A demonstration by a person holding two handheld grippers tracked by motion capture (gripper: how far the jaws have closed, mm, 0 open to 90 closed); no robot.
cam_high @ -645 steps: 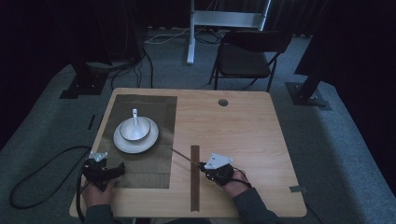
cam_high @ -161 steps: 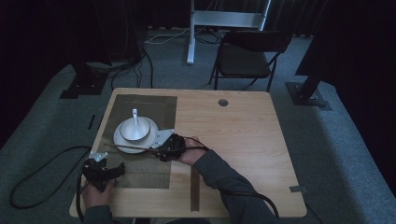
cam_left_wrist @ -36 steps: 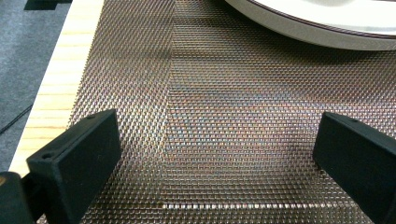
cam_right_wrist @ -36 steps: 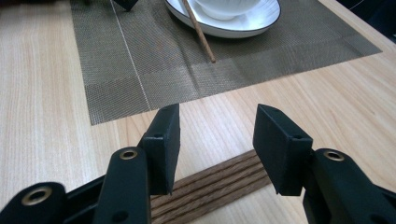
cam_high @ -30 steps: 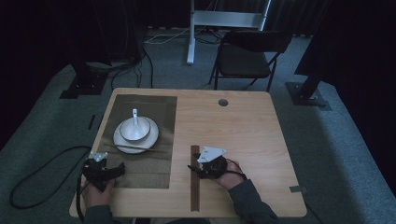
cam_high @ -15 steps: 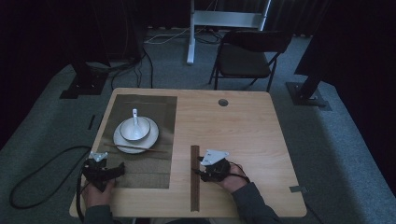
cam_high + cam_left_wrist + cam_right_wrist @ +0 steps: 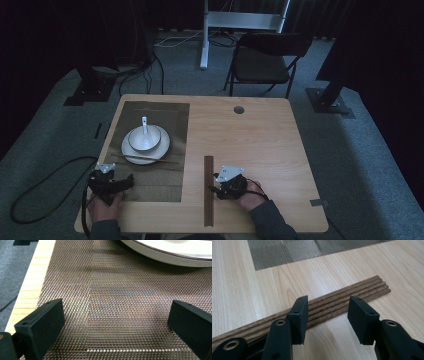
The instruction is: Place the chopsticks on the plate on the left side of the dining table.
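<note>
A bundle of several brown wooden sticks [image 7: 208, 190] lies as a strip on the table [image 7: 260, 145] near its front edge. My right gripper [image 7: 216, 184] is just right of it, low over the wood. In the right gripper view the right gripper [image 7: 328, 315] is open, the sticks [image 7: 352, 296] running across behind its jaws, with nothing pinched. My left gripper [image 7: 120, 181] rests at the near left on the woven mat [image 7: 165, 120]. Its jaws [image 7: 115, 322] stand wide open over the bare mat [image 7: 112, 290], the plate [image 7: 175, 255] just ahead.
On the mat stands a white plate [image 7: 131, 154] with a bowl [image 7: 145, 142] and a spoon [image 7: 144, 125]; a pair of thin chopsticks [image 7: 145, 159] lies across its near rim. A cable hole [image 7: 239, 109] is at the back. A chair [image 7: 265, 60] stands behind the table.
My right gripper has drawn back toward the near edge and sunk a little beside the wooden sticks, still open. Several seconds ago it reached to the plate. The left gripper has stayed put.
</note>
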